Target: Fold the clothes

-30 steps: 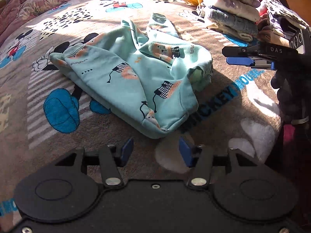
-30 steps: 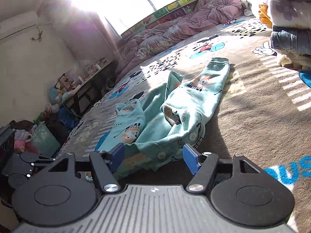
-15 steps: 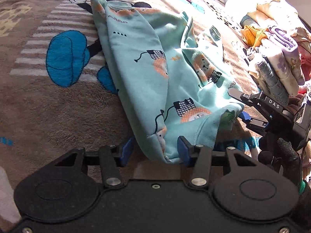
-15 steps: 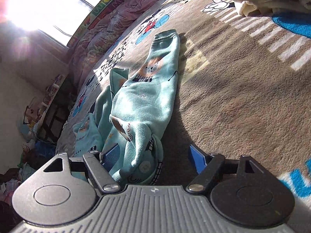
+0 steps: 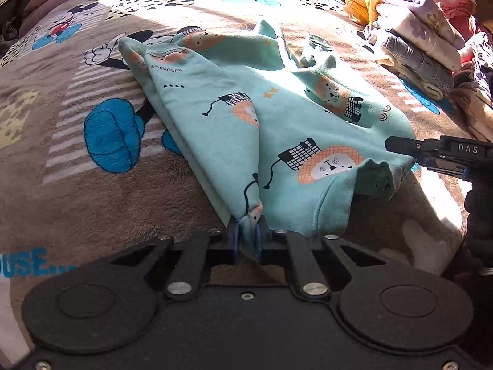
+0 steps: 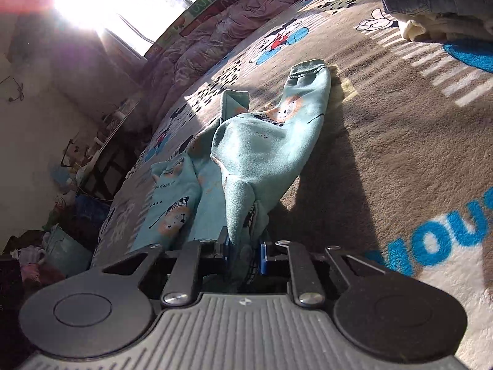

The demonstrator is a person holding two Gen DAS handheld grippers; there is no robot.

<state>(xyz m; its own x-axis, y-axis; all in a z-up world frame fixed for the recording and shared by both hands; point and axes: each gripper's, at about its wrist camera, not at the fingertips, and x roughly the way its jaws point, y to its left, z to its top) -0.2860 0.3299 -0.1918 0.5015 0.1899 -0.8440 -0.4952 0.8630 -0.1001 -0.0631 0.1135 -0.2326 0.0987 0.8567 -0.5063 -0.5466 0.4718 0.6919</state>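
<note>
The left gripper [image 5: 246,237] has its blue pads pinched tight on a gathered corner of the mint-green garment [image 5: 277,114]. The right gripper [image 6: 245,251] is closing its jaws on another bunched fold of the same garment, the pads already pressing the cloth between them. From the left wrist view its black fingers [image 5: 400,146] meet the garment's right-hand corner. The garment, printed with lions, lies crumpled across the middle of the brown cartoon-mouse blanket [image 5: 77,185] on the bed. A stack of folded clothes [image 5: 416,40] sits near the blanket's far right edge, apart from the garment.
</note>
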